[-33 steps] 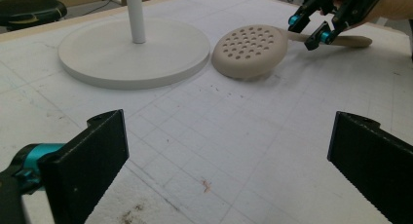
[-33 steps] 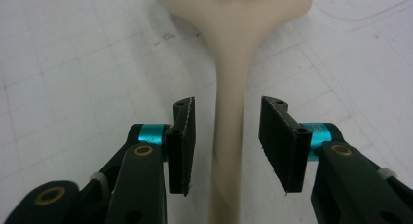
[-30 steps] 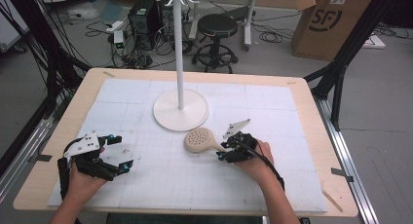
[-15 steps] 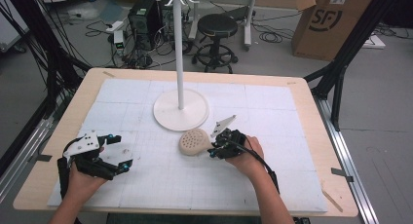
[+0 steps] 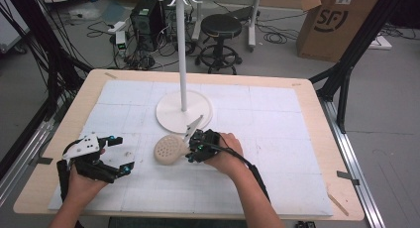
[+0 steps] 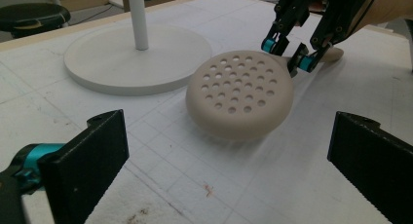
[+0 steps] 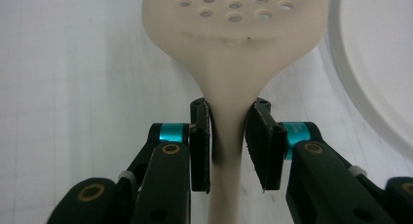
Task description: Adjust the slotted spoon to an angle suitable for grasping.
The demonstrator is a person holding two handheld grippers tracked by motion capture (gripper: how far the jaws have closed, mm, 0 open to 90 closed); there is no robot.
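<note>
A white stand [image 5: 183, 106] with a round base and a tall thin pole rises at the upper middle of the frame, on a white gridded mat [image 5: 277, 139] that covers the wooden surface [image 5: 317, 109]. Beyond the far edge, a black stool [image 5: 220, 32] stands at top centre, a cardboard box [image 5: 337, 25] at upper right, and cables [image 5: 129, 54] lie at upper left.

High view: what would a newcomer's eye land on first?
The beige perforated skimmer lying mid-table on the white mat, its handle clamped in the right gripper. Just behind it rises the white hook stand on its round base. The left gripper sits open near the table's left front, holding nothing.
</note>
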